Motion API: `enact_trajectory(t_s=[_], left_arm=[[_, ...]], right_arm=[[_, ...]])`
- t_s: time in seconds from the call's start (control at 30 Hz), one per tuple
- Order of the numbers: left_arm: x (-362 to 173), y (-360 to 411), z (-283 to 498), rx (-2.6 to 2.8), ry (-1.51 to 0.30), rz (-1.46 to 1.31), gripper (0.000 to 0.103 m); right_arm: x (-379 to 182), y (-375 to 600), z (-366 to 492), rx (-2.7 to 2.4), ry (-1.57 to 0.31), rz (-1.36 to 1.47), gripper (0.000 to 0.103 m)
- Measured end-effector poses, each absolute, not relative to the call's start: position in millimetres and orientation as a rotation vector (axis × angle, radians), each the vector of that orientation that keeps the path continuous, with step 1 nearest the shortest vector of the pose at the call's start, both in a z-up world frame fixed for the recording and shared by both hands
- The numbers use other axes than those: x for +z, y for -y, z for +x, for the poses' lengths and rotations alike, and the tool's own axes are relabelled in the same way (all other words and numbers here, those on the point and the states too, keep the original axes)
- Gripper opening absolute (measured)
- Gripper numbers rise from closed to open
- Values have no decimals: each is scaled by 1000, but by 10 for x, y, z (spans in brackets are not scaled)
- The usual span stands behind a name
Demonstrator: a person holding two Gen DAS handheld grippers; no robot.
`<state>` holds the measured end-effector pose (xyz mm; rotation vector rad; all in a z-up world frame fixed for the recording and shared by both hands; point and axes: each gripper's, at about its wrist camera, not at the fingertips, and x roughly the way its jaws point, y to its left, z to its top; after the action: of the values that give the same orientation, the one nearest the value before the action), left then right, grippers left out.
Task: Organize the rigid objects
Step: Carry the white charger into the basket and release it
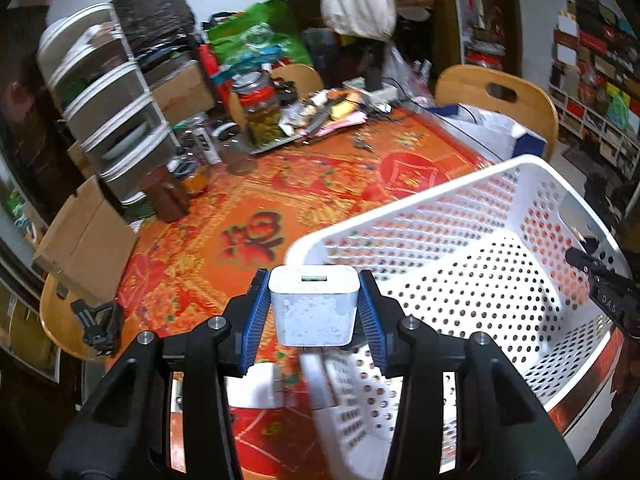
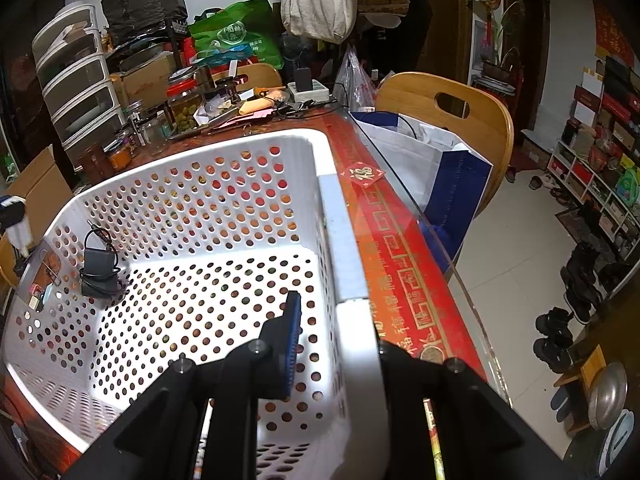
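While the left hand is up over the table, this is what I can see, left to right:

Cardboard box (image 1: 86, 240): it sits at the far left edge of the table, flaps open.
Black clip thing (image 1: 98, 326): it lies on the wooden chair seat just below the box. I cannot tell what it is.
Jar (image 1: 262, 110): tall, with a red lid and green round things inside, at the back of the table.
Tablecloth (image 1: 224, 216): red and orange, with gold patterns.
Left gripper (image 1: 313, 304): its blue pads squeeze the white charger block (image 1: 314, 304) from both sides. The block is held up over the near corner of the basket, its plug hole facing away.
White basket (image 1: 460, 216): big, full of round holes, standing on the table to the right.
Black charger (image 2: 98, 270): it lies inside the basket by the left wall, its cord bunched around it.
Right gripper (image 2: 336, 344): pinched tight on the basket's right rim, one blue pad inside the wall.
Wooden chair (image 2: 472, 116): behind the table, on the right.
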<state>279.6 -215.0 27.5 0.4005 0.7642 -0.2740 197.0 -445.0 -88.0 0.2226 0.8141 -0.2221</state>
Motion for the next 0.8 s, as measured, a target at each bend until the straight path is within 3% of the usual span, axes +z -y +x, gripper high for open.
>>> enact_trajectory(t_s=[0.8], left_arm=[[-559, 3042, 2948, -429, -985, 493, 41]], right_arm=[[-888, 4446, 1972, -215, -817, 225, 16]])
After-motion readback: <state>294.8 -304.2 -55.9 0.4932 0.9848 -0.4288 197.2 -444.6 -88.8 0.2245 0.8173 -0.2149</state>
